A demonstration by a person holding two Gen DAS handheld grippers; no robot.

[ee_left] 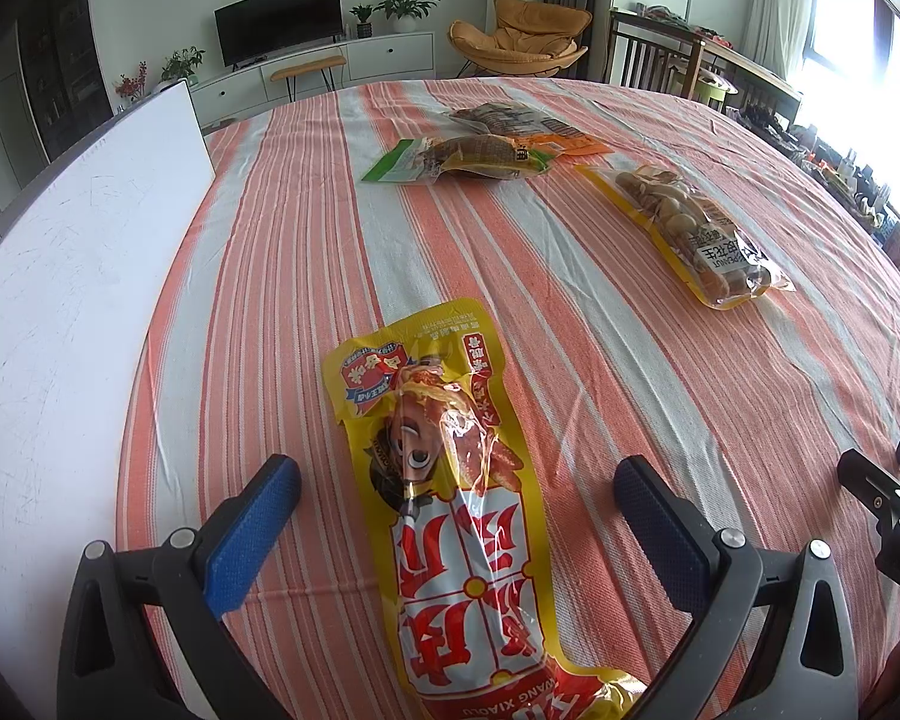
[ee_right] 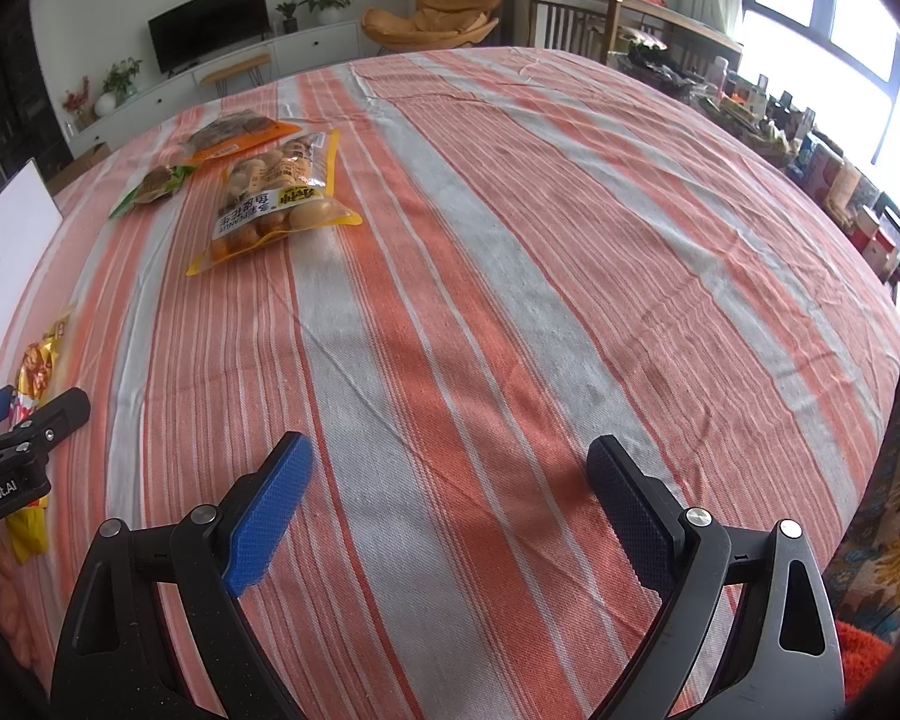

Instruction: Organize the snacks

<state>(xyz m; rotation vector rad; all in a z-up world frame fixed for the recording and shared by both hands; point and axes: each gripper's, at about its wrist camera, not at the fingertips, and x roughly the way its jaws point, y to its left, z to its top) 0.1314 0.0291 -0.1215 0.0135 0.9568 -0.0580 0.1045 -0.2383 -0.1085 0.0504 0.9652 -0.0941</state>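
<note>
Snacks lie scattered on a striped cloth point(ee_right: 510, 276), four packs in all. Nearest is a yellow sausage pack point(ee_left: 456, 498), flat on the cloth and running lengthwise between the fingers of the left gripper point(ee_left: 456, 474). That claw is spread wide, its blue pads clear of the pack on both sides, gripping nothing. The right gripper point(ee_right: 450, 468) is equally wide and has only bare cloth between its fingers.

The left view shows the sausage pack's full printed face; the right view catches only a yellow sliver of it at 9 o'clock, mostly hidden behind the left gripper's black frame. In turn, the left view shows just the tip of the right gripper at its 3 o'clock edge.

Farther out, a clear peanut bag point(ee_left: 690, 234) with yellow edges lies at 1 o'clock in the left view and 11 o'clock in the right view, where its label reads more plainly. Beyond it sit a green pack point(ee_left: 456, 159) and an orange pack point(ee_left: 522, 126), touching or overlapping, near 12 o'clock from the left.

A white board point(ee_left: 72, 276) fills the left view's 9 o'clock side; the right view shows only its corner. Farthest back stand a TV point(ee_left: 279, 18) and an orange chair point(ee_left: 519, 36).
</note>
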